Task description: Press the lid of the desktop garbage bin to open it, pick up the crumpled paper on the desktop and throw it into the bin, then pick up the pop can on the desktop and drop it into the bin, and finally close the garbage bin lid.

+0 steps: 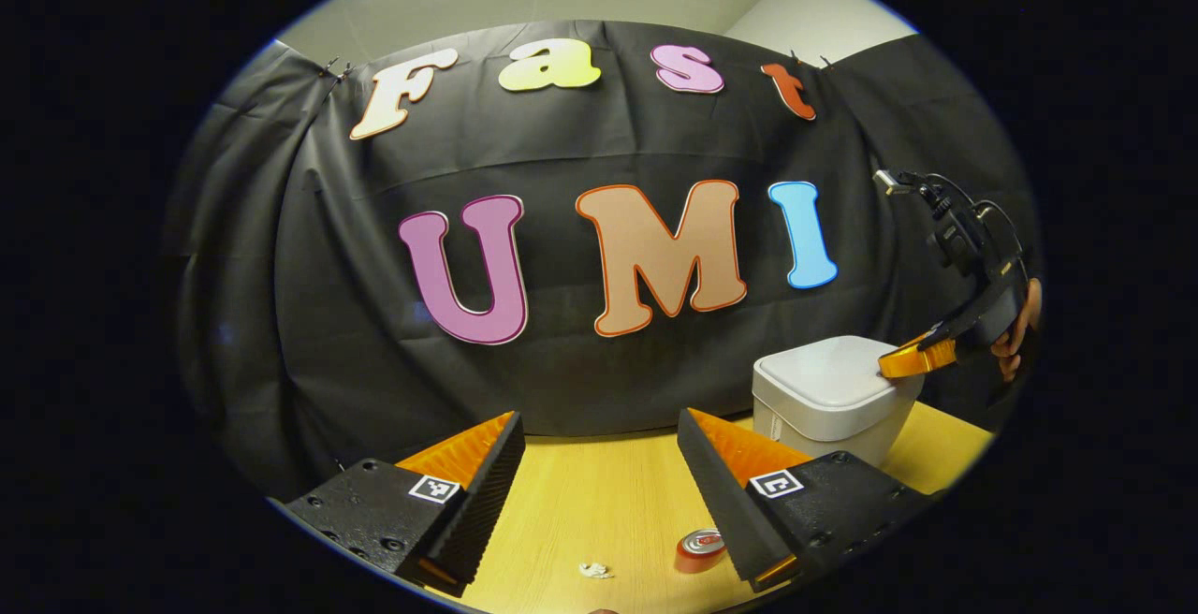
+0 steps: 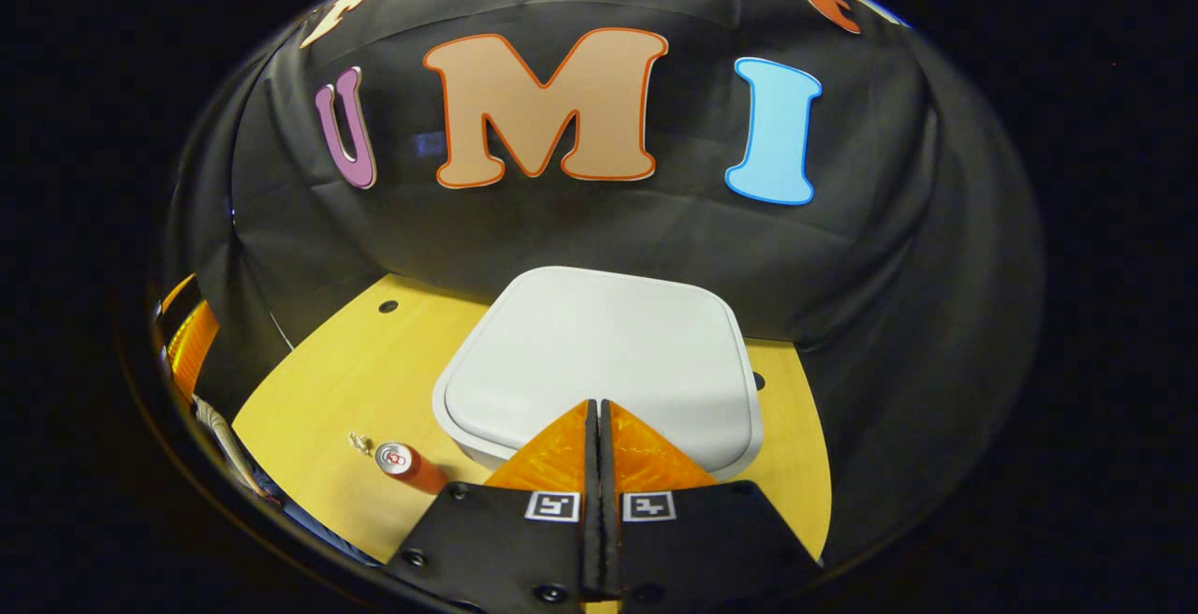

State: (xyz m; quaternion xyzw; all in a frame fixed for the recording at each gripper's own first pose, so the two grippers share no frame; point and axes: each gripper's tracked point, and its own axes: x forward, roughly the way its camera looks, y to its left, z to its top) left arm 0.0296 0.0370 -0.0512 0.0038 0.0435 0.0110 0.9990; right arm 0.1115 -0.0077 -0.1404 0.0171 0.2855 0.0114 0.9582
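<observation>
Pressing the lid [image 2: 599, 352] looks to be the step in hand: our right gripper [image 2: 599, 408], fingers closed together and empty, sits over the near edge of the shut bin [image 1: 824, 399] at lower centre of the right gripper view. Next we likely need a firm downward push. Our left gripper [image 1: 599, 464] hangs open; the pop can [image 1: 700, 548] and crumpled paper [image 1: 593, 570] lie on the desktop [image 1: 599, 502] between its fingers at bottom centre.

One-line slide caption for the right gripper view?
Right gripper, fingers together, over the closed bin lid; pop can and crumpled paper wait on the desk.
</observation>
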